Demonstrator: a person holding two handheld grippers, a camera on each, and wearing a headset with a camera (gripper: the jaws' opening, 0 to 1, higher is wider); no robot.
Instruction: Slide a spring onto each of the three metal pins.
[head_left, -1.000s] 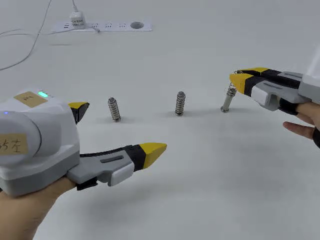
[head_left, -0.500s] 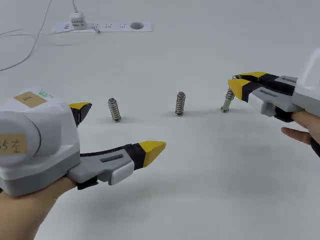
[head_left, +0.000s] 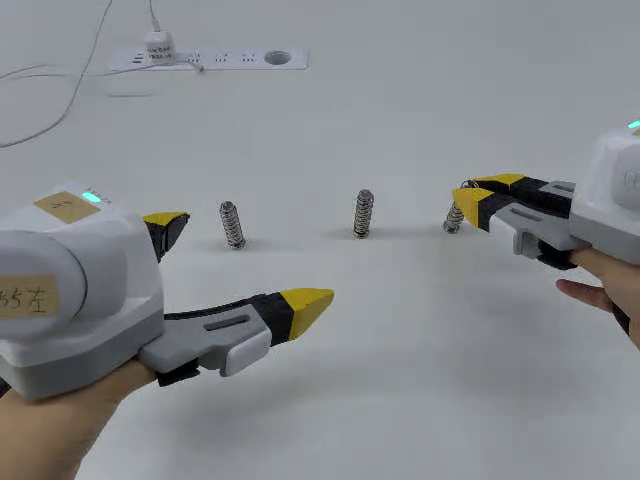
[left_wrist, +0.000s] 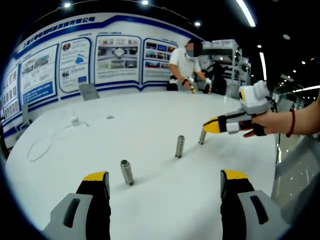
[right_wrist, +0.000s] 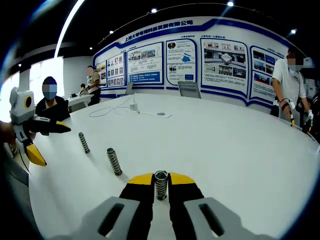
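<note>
Last step was in hand: right gripper (head_left: 468, 198) jaws narrow, pinched rightmost spring (right_wrist: 160, 184). Left gripper (head_left: 242, 258) sat near-left, jaws wide, empty. Next move likely called for seating spring, then release.

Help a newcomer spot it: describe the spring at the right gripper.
On the white table, nearer than the power strip, three springs stand in a row. Take the right-end spring: it alone sits between the right gripper's fingers.

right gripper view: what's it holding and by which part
The right gripper pinches the coiled silver metal spring by its upper coils, just below the top end.
</note>
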